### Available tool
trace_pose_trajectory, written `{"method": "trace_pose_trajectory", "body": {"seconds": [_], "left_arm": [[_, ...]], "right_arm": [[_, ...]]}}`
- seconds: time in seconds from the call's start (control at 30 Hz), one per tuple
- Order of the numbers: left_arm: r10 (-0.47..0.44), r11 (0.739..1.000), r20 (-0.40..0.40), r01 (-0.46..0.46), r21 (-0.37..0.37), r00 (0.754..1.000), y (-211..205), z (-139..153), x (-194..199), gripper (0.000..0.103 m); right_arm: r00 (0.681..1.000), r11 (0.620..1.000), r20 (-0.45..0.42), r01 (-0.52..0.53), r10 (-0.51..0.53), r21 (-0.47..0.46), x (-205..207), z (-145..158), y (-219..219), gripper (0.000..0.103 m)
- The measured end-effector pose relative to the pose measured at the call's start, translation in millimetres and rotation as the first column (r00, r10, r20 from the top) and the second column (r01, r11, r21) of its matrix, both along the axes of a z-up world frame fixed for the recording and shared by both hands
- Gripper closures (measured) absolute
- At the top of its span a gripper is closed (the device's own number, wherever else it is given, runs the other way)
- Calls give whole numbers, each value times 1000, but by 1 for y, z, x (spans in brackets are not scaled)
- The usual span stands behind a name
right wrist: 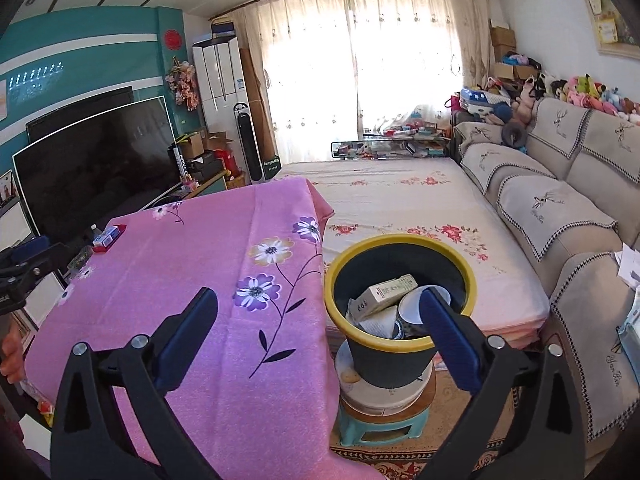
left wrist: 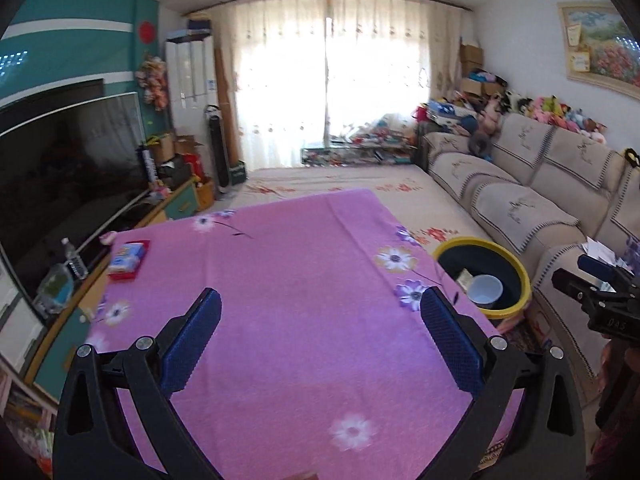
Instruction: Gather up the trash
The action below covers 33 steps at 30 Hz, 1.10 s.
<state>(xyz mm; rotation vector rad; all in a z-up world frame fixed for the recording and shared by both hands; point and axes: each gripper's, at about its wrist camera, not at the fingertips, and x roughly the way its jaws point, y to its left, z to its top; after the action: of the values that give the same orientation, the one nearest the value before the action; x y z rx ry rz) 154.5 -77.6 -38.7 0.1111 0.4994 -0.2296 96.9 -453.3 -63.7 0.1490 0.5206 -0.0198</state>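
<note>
Blue-padded black tools, both spread wide and holding nothing, above pink flower-printed cloth on bench.

Left tool (left wrist: 320,334) over mid-bench (left wrist: 304,280); right tool (right wrist: 318,332) at bench edge, one pad across rim of round black bin with yellow rim (right wrist: 400,344) on stacked stools beside bench. Already inside bin: cream cardboard carton (right wrist: 390,292), white paper cup (right wrist: 412,306), crumpled white tissue (right wrist: 378,326) — all light, crushable. Left on far corner of bench: small flat red-and-blue packet (left wrist: 129,259), likely light and slightly slippery; best pinched across short sides. Packet print and carton text too small to read. "DAS" legible on right tool's body in left view.
</note>
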Motion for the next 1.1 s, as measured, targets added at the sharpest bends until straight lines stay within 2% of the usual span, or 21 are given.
{"method": "trace_pose_trajectory", "body": {"seconds": [0.07,0.13,0.27,0.5,0.6,1.1], "left_arm": [[72,997,24,-72,-1,997,30,10,-23,5],[123,992,20,-122,-34,992,59,17,-44,5],[210,977,37,-209,-46,977,100,19,-87,5],[270,959,23,-267,-101,963,139,10,-120,5],[277,954,10,-274,-124,961,144,8,-120,5],[279,954,14,-275,-117,960,132,5,-118,5]], "right_arm": [[1000,1000,20,1,0,-16,-9,9,6,7],[999,1000,39,11,-10,-29,-17,16,9,7],[999,999,48,20,-19,-39,-30,22,12,7],[999,998,36,5,-3,-63,-44,24,19,7],[999,997,37,2,1,-71,-49,25,23,7],[999,998,51,-13,17,-67,-54,26,32,7]]}}
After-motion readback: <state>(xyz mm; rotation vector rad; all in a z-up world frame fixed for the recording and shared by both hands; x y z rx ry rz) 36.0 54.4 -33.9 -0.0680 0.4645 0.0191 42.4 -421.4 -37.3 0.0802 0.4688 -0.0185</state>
